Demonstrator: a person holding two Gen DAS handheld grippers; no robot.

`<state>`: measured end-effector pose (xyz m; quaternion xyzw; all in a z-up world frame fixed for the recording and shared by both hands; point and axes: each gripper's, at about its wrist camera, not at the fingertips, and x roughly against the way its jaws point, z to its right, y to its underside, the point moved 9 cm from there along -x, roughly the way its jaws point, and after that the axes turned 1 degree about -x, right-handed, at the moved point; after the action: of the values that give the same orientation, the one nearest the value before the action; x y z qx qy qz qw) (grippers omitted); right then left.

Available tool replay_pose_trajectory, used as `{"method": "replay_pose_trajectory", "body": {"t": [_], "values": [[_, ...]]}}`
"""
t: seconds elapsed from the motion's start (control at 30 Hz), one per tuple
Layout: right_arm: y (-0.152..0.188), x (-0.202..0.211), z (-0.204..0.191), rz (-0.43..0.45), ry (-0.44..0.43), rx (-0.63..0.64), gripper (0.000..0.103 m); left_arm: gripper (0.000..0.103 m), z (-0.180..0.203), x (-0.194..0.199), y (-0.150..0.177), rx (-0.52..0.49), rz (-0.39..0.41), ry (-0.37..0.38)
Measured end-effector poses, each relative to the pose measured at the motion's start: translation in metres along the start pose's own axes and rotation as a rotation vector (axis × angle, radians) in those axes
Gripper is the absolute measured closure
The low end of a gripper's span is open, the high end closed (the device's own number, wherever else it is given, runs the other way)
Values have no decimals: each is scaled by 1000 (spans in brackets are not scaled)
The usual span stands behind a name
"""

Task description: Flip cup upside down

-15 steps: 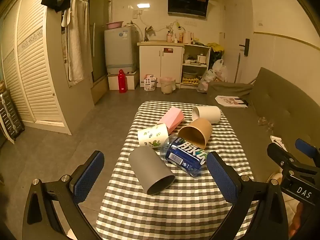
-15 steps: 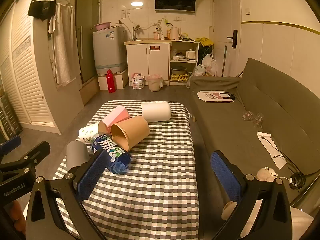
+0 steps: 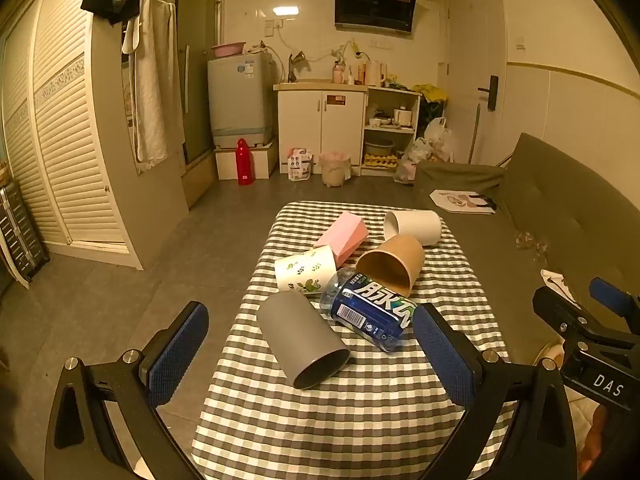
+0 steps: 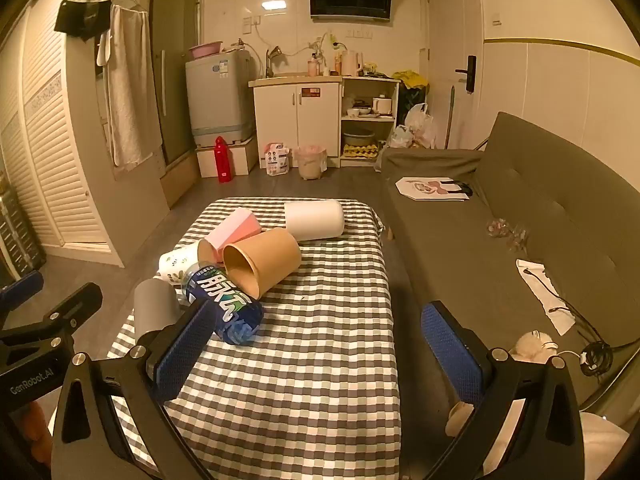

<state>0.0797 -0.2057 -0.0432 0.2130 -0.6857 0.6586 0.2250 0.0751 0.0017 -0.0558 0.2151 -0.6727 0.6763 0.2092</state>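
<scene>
Evidently nothing had been flipped yet: every cup lay on its side on the checked tablecloth. Nearest was the grey cup, its mouth facing the camera, just beside a blue-labelled bottle, with the brown cup, leaf-print cup, pink cup and white cup beyond. Both the left gripper and right gripper hovered short of them, jaws spread wide and holding nothing, so grasping, turning and setting down all remained.

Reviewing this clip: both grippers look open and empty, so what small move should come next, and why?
Probably ease the left gripper forward around the gray cup: it lies on its side, nearest, between the open fingers; nothing is held.
</scene>
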Motion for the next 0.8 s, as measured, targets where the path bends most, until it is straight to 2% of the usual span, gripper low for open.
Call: {"method": "replay_pose_trajectory", "body": {"t": [0.8], "values": [[3, -4, -2, -10, -5, -5, 0, 0, 4, 1, 0, -4, 2, -1]]}}
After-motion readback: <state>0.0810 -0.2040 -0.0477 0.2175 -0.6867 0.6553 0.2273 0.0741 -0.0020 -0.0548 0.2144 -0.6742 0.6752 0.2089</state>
